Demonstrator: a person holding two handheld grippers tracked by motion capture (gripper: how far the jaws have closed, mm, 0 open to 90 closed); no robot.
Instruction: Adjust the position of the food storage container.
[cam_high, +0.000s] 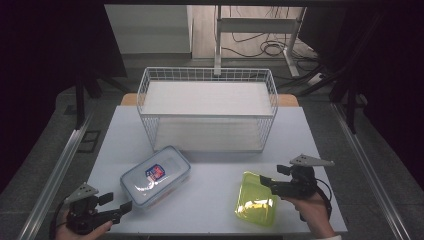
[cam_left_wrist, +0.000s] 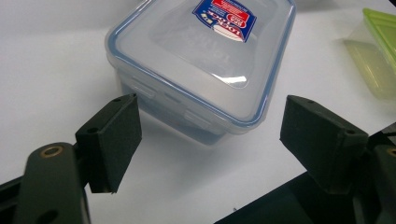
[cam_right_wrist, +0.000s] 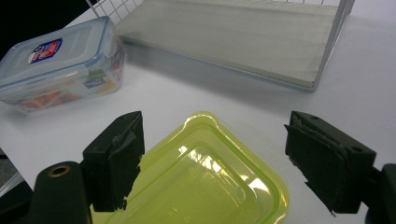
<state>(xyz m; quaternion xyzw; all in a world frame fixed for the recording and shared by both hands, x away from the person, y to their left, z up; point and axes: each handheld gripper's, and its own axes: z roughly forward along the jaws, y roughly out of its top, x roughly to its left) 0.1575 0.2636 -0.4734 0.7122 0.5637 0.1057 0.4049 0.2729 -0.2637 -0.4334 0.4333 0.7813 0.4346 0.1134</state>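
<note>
Hand-held gripper, left (cam_high: 129, 205): jaws stand wide apart with nothing between the pads, aimed at the near corner of the clear lidded container (cam_high: 155, 175). Hand-held gripper, right (cam_high: 265, 181): jaws likewise apart, poised over the near edge of the green container (cam_high: 257, 205), not pressing on it.

Both containers rest on the white surface (cam_high: 215, 175), well apart from each other, in front of the wire basket (cam_high: 207, 75).

Procedure, as judged from the present positions:
1. Left side: advance until the pads straddle the narrow end of the clear container. The body looks about as wide as the jaw opening, so centre it before closing.
2. Right side: the green container appears shallow and smooth. Seat one pad under the rim and one over it, as a grip on the lid face alone is likely to slip.
3. Close steadily and lift level.

Contents:
- Clear container: blue-rimmed lid with a red and blue label. Coloured items show through the wall in the right gripper view, but what they are cannot be told.
- Green container: translucent, apparently empty.
- Wire basket: a pale flat liner on its floor, nothing else.
</note>
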